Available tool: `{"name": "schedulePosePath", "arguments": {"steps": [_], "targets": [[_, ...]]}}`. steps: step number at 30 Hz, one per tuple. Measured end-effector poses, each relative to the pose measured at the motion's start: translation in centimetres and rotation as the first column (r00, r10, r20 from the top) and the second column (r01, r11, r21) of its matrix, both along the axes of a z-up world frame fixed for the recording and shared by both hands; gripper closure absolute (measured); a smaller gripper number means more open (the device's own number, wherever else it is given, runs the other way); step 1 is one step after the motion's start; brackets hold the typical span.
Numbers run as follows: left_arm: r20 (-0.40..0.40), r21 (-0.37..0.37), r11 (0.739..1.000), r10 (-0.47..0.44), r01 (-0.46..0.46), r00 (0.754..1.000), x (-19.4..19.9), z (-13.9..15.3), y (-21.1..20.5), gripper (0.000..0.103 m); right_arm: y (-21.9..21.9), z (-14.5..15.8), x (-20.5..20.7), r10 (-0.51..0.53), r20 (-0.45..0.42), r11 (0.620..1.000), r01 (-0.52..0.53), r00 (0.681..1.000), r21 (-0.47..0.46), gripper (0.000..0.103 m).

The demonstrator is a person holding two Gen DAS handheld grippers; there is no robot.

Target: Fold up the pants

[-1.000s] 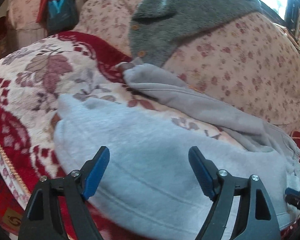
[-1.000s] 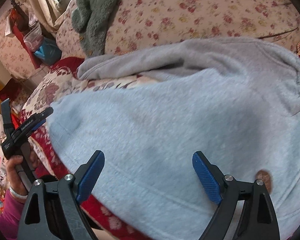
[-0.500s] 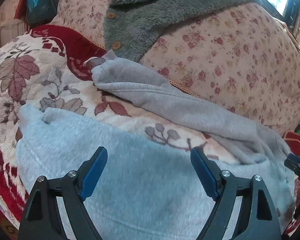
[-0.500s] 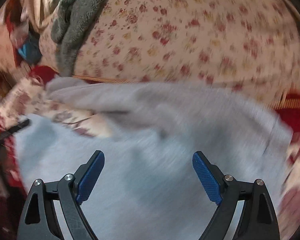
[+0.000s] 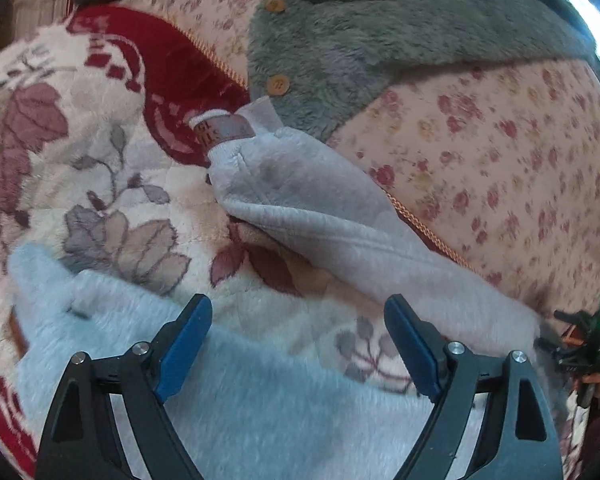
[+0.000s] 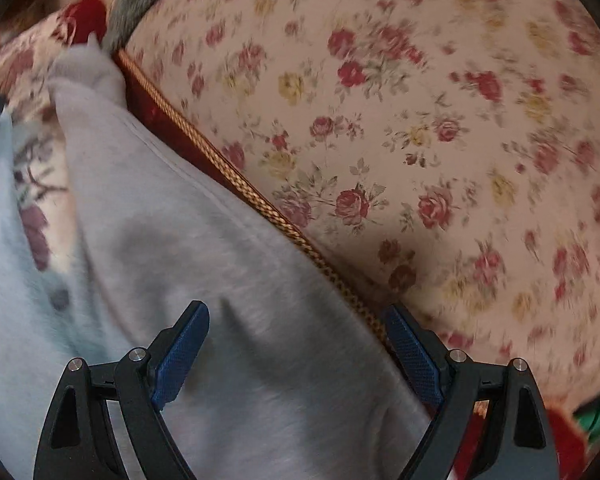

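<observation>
Pale grey-blue fleece pants lie spread on a floral sofa seat. In the left wrist view the near leg (image 5: 260, 408) fills the bottom and the far leg (image 5: 320, 208) runs along the sofa back, its cuff with a brown tag (image 5: 224, 130) at the upper left. My left gripper (image 5: 298, 340) is open and empty, above the gap between the legs. My right gripper (image 6: 296, 350) is open and empty, over the far leg (image 6: 220, 280) beside the gold cord edging (image 6: 260, 200). The right gripper also shows in the left wrist view (image 5: 588, 344) at the right edge.
The floral sofa back cushion (image 6: 420, 140) rises right behind the far leg. A grey fleece jacket with buttons (image 5: 380, 40) is draped over the cushion top. The red and cream patterned seat cover (image 5: 100, 140) extends left.
Both grippers have moved forward from the near leg toward the far leg and the sofa back. They stayed open. The pants have not visibly moved.
</observation>
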State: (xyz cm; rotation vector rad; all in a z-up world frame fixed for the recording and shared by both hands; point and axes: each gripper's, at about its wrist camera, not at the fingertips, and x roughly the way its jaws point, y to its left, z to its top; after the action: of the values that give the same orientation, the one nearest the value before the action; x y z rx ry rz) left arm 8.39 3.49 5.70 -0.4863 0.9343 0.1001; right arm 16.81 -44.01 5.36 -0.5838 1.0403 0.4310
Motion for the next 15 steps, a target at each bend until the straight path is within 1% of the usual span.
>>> {"name": "schedulePosePath", "arguments": {"steps": [2, 4, 8, 10, 12, 13, 15], "targets": [[-0.001, -0.039, 0.999, -0.006, 0.006, 1.000, 0.9, -0.5, 0.4, 0.016, -0.6, -0.7, 1.4, 0.018, -0.062, 1.000, -0.017, 0.998, 0.014, 0.010], [-0.007, -0.067, 0.998, -0.009, 0.009, 1.000, 1.9, -1.2, 0.6, 0.015, -1.0, -1.2, 2.4, 0.035, -0.097, 0.999, -0.033, 0.995, 0.016, 0.010], [-0.005, -0.084, 0.996, -0.002, 0.002, 1.000, 3.7, -2.0, 0.8, 0.015, -1.3, -1.8, 3.8, 0.067, -0.176, 0.996, -0.055, 0.982, 0.074, 0.009], [0.011, -0.119, 0.993, 0.008, -0.006, 1.000, 4.6, -2.4, 1.0, 0.015, -1.5, -2.5, 4.4, 0.063, -0.217, 0.995, -0.045, 0.974, 0.086, 0.009], [0.004, -0.149, 0.989, 0.014, -0.013, 1.000, 5.6, -3.0, 1.2, 0.015, -1.4, -2.8, 4.6, 0.057, -0.218, 0.995, -0.037, 0.974, 0.096, 0.011], [-0.008, -0.159, 0.987, 0.023, -0.024, 1.000, 6.2, -3.4, 1.1, 0.015, -1.4, -2.7, 4.4, 0.061, -0.195, 0.993, -0.039, 0.979, 0.113, 0.012], [-0.013, -0.165, 0.985, 0.045, -0.046, 0.999, 7.0, -3.9, 0.9, 0.015, -1.4, -2.5, 3.7, 0.072, -0.144, 0.991, -0.055, 0.987, 0.122, 0.038]]}}
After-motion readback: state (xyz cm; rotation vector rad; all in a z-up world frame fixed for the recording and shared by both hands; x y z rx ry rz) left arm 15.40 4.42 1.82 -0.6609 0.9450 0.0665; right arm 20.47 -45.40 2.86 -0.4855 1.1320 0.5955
